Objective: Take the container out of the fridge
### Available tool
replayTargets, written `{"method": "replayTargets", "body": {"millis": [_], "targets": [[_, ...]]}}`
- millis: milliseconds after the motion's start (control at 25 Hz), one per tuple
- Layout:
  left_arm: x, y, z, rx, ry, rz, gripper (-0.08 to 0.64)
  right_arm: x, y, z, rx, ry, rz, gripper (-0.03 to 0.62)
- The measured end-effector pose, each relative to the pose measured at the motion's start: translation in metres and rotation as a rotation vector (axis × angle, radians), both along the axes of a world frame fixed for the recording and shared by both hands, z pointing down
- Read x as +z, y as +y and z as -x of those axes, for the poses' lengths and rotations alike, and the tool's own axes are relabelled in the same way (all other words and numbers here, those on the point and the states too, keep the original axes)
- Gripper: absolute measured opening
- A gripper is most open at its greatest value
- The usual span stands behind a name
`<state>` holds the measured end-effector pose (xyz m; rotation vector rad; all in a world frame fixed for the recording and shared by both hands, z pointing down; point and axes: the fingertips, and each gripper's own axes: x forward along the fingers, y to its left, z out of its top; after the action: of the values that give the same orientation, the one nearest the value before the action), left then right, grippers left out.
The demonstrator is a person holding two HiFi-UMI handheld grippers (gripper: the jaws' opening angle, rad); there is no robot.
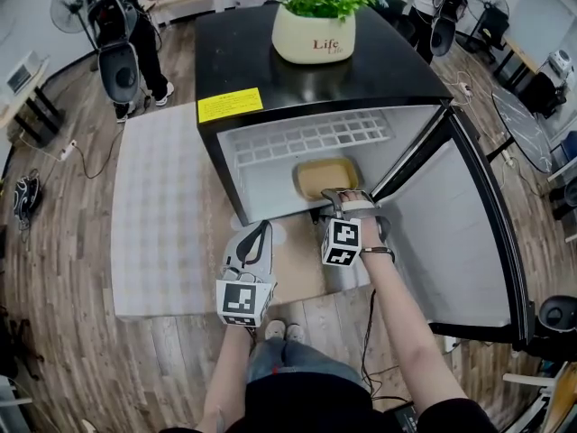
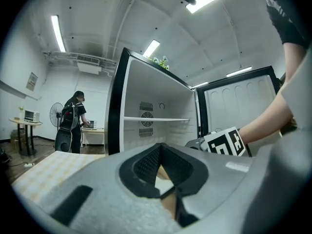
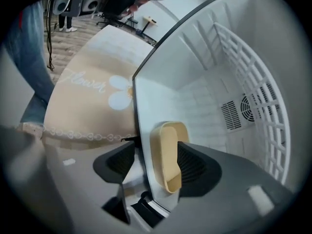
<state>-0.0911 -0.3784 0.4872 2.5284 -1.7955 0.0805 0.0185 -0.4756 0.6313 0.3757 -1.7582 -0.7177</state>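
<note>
A tan, shallow container lies on the white floor inside the open black fridge. My right gripper is at the fridge opening, right at the container's near end. In the right gripper view the container and the thin white shelf edge stand between the jaws of the right gripper, which are open with a gap showing on the left. My left gripper hangs in front of the fridge, lower left of the opening; in its own view the left gripper is shut on nothing.
The fridge door swings open to the right. A cream plant pot stands on the fridge top. A pale mat lies on the wood floor to the left. A person stands at the back left near a fan.
</note>
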Motion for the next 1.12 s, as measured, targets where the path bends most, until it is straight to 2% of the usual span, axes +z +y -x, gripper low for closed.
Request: {"method": "replayTargets", "body": {"millis": [200,520,680,920,1080,1120], "targets": [[0.005,0.001,0.001,-0.004,-0.003,0.008,0.005,0.022,-0.012,-0.006,-0.029,0.107,0.021,0.28],[0.005,0.002,0.006,-0.011,-0.008,0.022,0.005,0.038,-0.029,-0.009,-0.025,0.172,0.071,0.248],[0.008,0.002,0.011,-0.022,-0.011,0.028,0.005,0.045,-0.032,-0.009,-0.013,0.174,0.099,0.229],[0.011,0.003,0.011,-0.024,-0.012,0.036,0.005,0.047,-0.032,-0.008,-0.013,0.169,0.094,0.143],[0.012,0.006,0.008,-0.02,-0.013,0.038,0.005,0.045,-0.031,-0.01,-0.012,0.158,0.076,0.049],[0.012,0.006,0.008,-0.02,-0.013,0.038,0.005,0.044,-0.029,-0.01,-0.012,0.155,0.078,0.043]]}}
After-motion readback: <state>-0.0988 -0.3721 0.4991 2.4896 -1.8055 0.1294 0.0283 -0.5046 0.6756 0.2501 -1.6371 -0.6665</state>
